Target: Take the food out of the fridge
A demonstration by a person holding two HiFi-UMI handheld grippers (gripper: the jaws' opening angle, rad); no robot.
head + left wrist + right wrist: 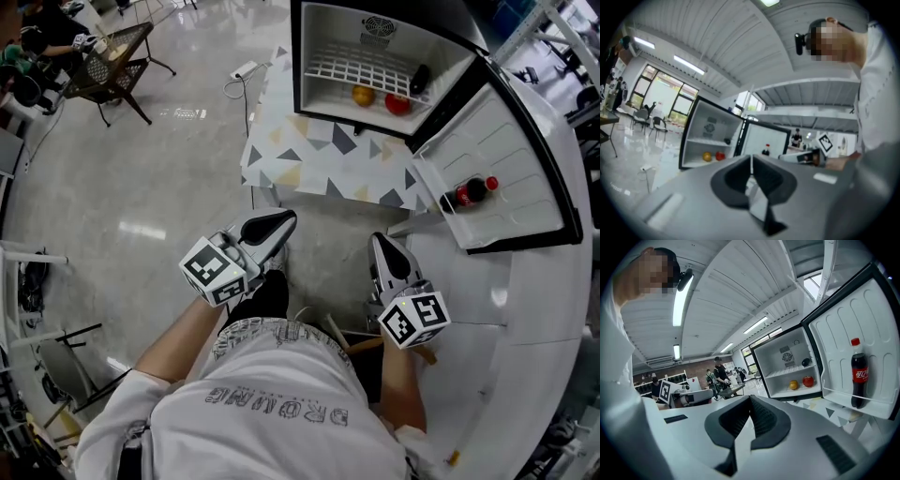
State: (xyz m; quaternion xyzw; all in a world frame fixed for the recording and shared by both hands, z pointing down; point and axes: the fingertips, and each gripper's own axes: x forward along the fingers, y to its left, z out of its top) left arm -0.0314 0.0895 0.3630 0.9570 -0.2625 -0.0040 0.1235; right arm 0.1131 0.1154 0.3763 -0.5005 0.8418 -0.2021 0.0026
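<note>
Red fruit (397, 103): likely light, smooth, roll-prone. Pinch gently mid-body after opening the shut, empty left gripper (281, 225) or right gripper (382, 246).

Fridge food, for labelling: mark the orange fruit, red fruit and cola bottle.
orange fruit (363, 95): head view, centre of its skin
red fruit (397, 104): head view, centre of its skin
cola bottle (473, 191): head view, dark body

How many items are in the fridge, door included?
4: an orange fruit and a red fruit side by side on the bottom, a dark item on the wire shelf, a cola bottle in the door rack. More could be hidden.
</note>
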